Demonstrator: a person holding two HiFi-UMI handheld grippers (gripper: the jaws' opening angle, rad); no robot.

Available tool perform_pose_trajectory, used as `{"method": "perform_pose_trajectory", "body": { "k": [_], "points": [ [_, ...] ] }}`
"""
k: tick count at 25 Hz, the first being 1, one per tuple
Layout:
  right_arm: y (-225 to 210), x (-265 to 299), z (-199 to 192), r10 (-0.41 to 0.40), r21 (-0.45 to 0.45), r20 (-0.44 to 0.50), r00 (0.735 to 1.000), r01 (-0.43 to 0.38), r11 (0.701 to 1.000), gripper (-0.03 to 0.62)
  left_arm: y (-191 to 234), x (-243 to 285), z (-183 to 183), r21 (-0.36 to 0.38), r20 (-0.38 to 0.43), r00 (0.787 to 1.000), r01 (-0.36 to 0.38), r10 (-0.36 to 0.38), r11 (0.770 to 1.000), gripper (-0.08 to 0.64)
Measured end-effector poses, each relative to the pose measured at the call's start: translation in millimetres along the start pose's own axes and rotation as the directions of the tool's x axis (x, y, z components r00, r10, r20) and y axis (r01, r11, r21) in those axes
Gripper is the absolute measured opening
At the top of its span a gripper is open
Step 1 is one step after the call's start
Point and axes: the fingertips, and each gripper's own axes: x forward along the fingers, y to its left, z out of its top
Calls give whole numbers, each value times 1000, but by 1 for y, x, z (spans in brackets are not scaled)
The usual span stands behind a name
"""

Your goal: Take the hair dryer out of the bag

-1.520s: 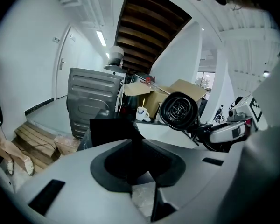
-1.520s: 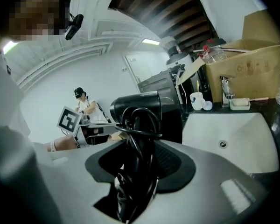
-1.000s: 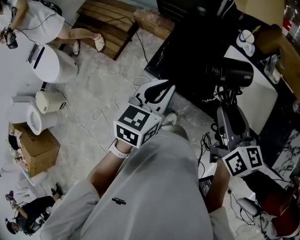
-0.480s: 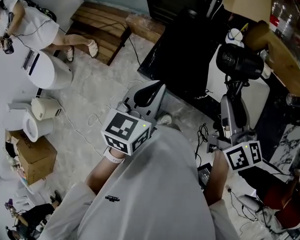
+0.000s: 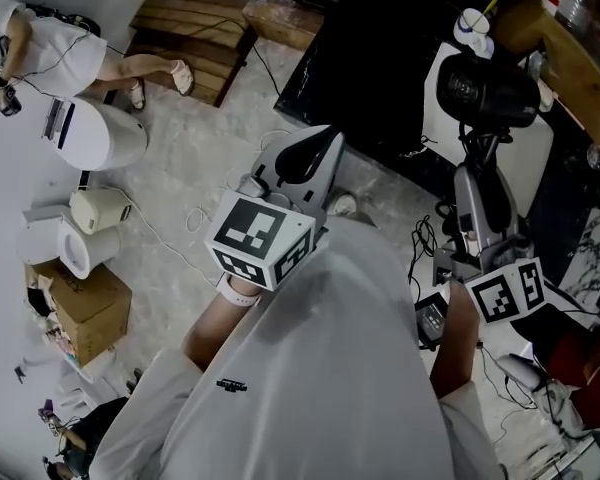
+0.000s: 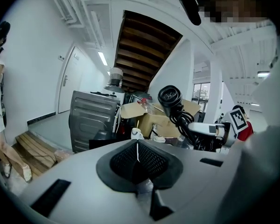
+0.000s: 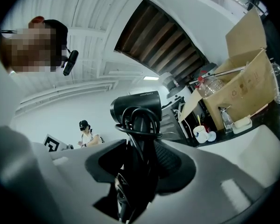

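Note:
A black hair dryer with its cord wound round the handle stands upright in the air at the right of the head view. My right gripper is shut on the handle from below, and the handle fills the gap between its jaws in the right gripper view. The dryer's barrel rises above them. My left gripper hangs over the floor, to the left of the dryer and apart from it, shut with nothing in it. From the left gripper view the dryer shows at the right. A large black mass lies beside the dryer; I cannot tell if it is the bag.
A white board lies under the dryer, with a cup and an open cardboard box behind. Cables trail at my feet. On the floor to the left are a white bin, kettles, a carton, wooden steps and a person.
The right gripper has lifted the hair dryer higher, and its barrel now faces the head camera more. The left gripper has risen a little too.

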Motion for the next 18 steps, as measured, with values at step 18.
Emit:
{"method": "perform_pose_trajectory", "body": {
  "k": [18],
  "points": [
    [16, -2, -28, 30, -33, -95, 995, -34, 999, 193, -11, 9, -18, -27, -44, 998, 37, -39, 999, 14]
  ]
}}
